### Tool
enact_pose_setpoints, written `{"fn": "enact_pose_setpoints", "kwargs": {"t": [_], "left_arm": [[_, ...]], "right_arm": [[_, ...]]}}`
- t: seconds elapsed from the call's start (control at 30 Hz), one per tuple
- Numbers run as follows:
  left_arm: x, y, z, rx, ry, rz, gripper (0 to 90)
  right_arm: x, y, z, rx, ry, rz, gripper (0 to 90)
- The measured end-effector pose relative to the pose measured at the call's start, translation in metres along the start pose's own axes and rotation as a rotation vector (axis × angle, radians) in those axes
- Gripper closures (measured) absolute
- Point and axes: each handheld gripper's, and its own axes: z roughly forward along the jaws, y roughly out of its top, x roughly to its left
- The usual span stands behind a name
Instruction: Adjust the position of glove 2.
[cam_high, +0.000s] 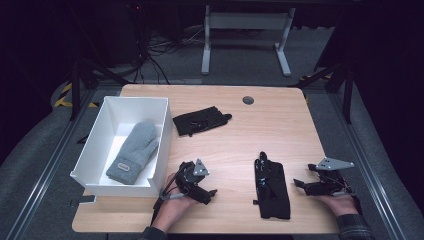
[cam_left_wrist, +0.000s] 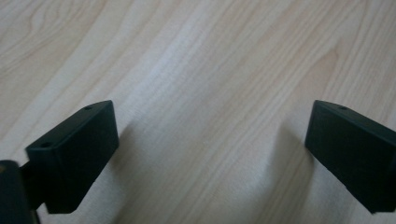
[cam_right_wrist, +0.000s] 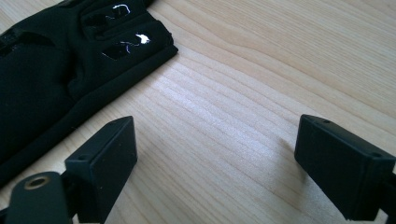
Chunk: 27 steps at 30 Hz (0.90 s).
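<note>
Lying beside the right gripper (cam_right_wrist: 215, 158) — black glove (cam_right_wrist: 51, 74), jaws apart.

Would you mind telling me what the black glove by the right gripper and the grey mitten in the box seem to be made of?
The black glove looks like a smooth, matte synthetic fabric with a few small glossy patches that catch the light; the exact fibre is unclear. The grey mitten looks like a soft knit, perhaps wool or acrylic, with a fuzzy surface and a small label at the cuff.
</note>
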Motion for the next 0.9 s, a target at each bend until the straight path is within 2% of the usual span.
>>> {"fn": "enact_pose_setpoints", "kwargs": {"t": [0.13,0.17,0.2,0.3,0.5,0.53,0.57,0.6,0.63,0.67,0.7,0.73,0.9], "left_arm": [[0.007,0.008,-0.003,-0.007,0.010,-0.009,16.3],[0.010,0.011,-0.003,-0.009,0.006,-0.022,18.2],[0.010,0.011,-0.003,-0.009,0.006,-0.022,24.0],[0.022,0.021,-0.004,-0.028,-0.010,-0.056,44.4],[0.047,0.044,-0.004,-0.070,0.025,-0.133,84.8],[0.047,0.044,-0.004,-0.070,0.025,-0.133,90.0],[0.055,0.051,-0.002,-0.072,0.054,-0.153,90.0],[0.055,0.051,-0.002,-0.072,0.054,-0.153,90.0],[0.064,0.057,-0.001,-0.075,0.074,-0.174,90.0],[0.064,0.057,-0.001,-0.075,0.074,-0.174,90.0],[0.074,0.063,-0.001,-0.084,0.091,-0.188,90.0],[0.074,0.063,-0.001,-0.084,0.091,-0.188,90.0],[0.098,0.077,0.010,-0.075,0.146,-0.213,90.0]], "right_arm": [[0.000,0.000,0.000,0.000,-0.001,0.000,13.2],[0.000,0.000,0.000,0.000,0.000,0.001,13.2],[0.000,0.000,0.000,0.000,0.000,0.001,13.2],[0.000,0.000,0.000,0.000,0.000,0.004,13.3],[0.000,0.000,0.000,-0.002,-0.001,0.001,13.3],[0.000,0.000,0.000,-0.002,-0.001,0.001,13.3],[0.000,0.000,0.000,-0.001,-0.001,0.002,13.3],[0.000,0.000,0.000,-0.001,-0.001,0.002,13.3],[0.000,0.000,0.000,-0.001,0.000,0.001,13.3],[0.000,0.000,0.000,-0.001,0.000,0.002,13.3],[0.000,0.000,0.000,-0.001,0.000,0.002,13.3],[0.000,0.000,0.000,-0.001,0.000,0.002,13.3],[0.000,0.000,0.000,-0.001,0.000,0.002,13.3]]}}
